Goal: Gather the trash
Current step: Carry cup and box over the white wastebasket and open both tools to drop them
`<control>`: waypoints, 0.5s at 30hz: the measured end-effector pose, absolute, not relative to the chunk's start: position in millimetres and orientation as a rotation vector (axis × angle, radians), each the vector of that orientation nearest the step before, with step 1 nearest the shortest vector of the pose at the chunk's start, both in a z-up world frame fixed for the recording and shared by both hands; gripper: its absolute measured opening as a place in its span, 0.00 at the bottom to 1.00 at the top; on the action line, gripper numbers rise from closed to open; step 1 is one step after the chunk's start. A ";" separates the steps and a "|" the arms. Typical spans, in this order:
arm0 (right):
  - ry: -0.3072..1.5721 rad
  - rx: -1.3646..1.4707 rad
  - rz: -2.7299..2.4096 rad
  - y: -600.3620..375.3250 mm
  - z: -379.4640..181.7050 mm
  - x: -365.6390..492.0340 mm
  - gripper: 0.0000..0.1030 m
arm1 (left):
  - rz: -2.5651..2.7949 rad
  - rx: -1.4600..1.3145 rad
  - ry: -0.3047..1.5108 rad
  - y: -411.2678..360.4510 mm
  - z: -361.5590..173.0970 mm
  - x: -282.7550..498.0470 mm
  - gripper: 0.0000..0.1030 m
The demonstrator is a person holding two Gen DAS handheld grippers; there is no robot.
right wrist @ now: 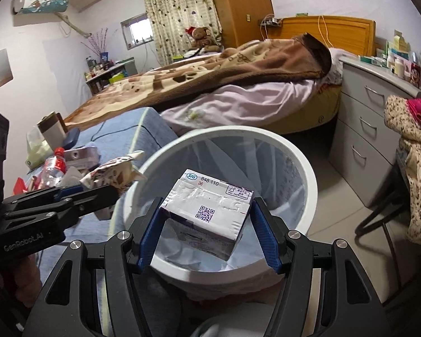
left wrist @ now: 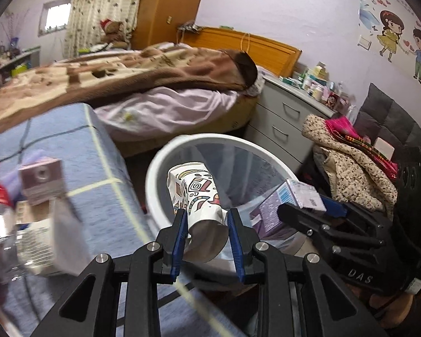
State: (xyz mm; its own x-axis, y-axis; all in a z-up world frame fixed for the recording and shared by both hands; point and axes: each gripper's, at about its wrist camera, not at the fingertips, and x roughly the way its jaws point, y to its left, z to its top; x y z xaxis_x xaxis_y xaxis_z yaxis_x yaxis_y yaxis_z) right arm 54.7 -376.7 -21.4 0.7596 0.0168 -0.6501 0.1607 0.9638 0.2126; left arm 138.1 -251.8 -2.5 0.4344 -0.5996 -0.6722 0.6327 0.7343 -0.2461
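My left gripper [left wrist: 206,219] is shut on a crushed patterned paper cup [left wrist: 195,193] and holds it over the near rim of the white trash bin [left wrist: 154,168]. My right gripper [right wrist: 206,210] is shut on a purple and silver drink carton [right wrist: 207,210] and holds it above the bin's opening [right wrist: 308,174]. The right gripper with its carton [left wrist: 300,196] shows at the right of the left wrist view. The left gripper with the cup [right wrist: 112,174] shows at the left of the right wrist view. The bin has a clear liner.
A blue checked surface [left wrist: 98,168] left of the bin holds a water bottle [right wrist: 53,168], a small carton [left wrist: 40,179], a tissue pack [right wrist: 36,146] and other litter. A bed [right wrist: 210,78], a grey drawer unit [right wrist: 365,129] and a chair with clothes [left wrist: 350,163] stand around.
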 end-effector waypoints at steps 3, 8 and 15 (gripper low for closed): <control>0.720 0.272 -0.086 -381.4 -25.1 55.7 0.62 | -0.778 0.052 0.836 -262.3 -9.2 144.1 0.29; 0.726 0.268 -0.106 -383.9 -27.8 56.1 0.62 | -0.781 0.056 0.865 -268.5 -21.0 150.0 0.30; 0.727 0.285 -0.105 -389.4 -28.8 56.1 0.72 | -0.761 0.036 0.856 -260.9 -20.0 153.2 0.49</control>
